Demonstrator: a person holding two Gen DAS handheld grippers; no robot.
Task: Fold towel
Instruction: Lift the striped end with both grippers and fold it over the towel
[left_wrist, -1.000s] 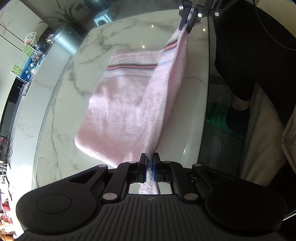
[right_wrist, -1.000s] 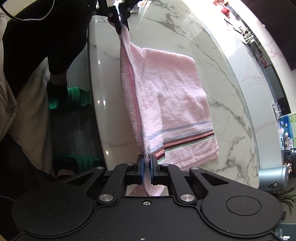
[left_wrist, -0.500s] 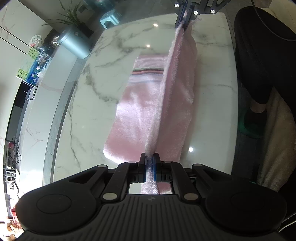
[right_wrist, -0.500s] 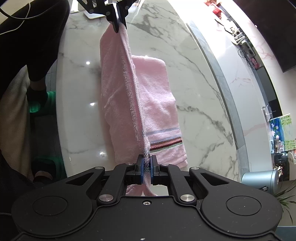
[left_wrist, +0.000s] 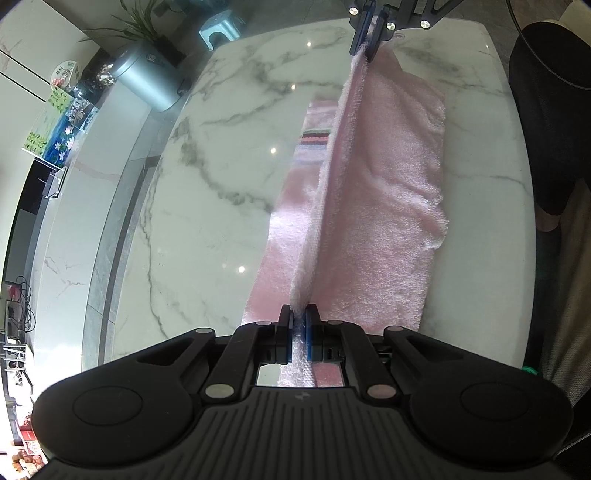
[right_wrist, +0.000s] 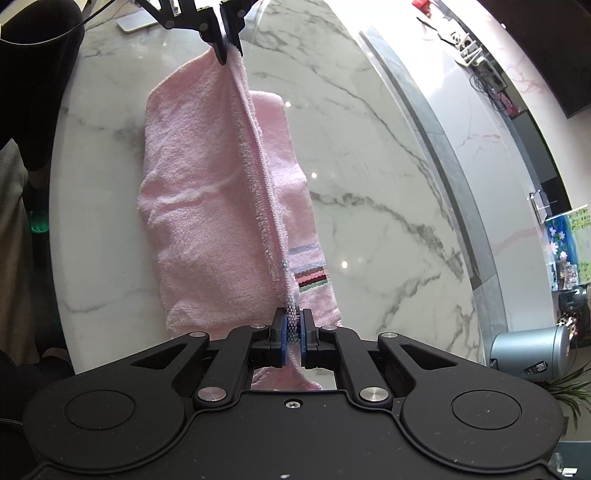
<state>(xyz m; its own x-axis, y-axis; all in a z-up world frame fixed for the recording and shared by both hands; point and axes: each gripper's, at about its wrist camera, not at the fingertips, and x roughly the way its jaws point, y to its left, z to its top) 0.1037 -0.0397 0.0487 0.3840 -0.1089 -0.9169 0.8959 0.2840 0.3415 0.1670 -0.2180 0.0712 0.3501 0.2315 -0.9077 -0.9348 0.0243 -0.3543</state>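
A pink towel (left_wrist: 391, 206) with a striped band lies on the white marble table (left_wrist: 221, 206). One long edge is lifted and stretched taut between my two grippers. My left gripper (left_wrist: 300, 325) is shut on one corner of that edge. My right gripper (right_wrist: 294, 325) is shut on the striped corner; it also shows at the top of the left wrist view (left_wrist: 371, 40). The lifted half hangs over the half lying flat, whose striped band (right_wrist: 310, 277) shows in the right wrist view. The left gripper shows far off in the right wrist view (right_wrist: 229, 40).
A grey metal bin (left_wrist: 147, 79) and a potted plant stand past the table's far side, with a small stool (left_wrist: 218, 31) on the floor. A person in dark clothes (left_wrist: 546, 122) stands at the near table edge. A low white counter (right_wrist: 498, 122) runs alongside.
Both grippers have carried the lifted towel edge across the table, away from the person. The towel's hanging half now lies over the table, not off its edge.
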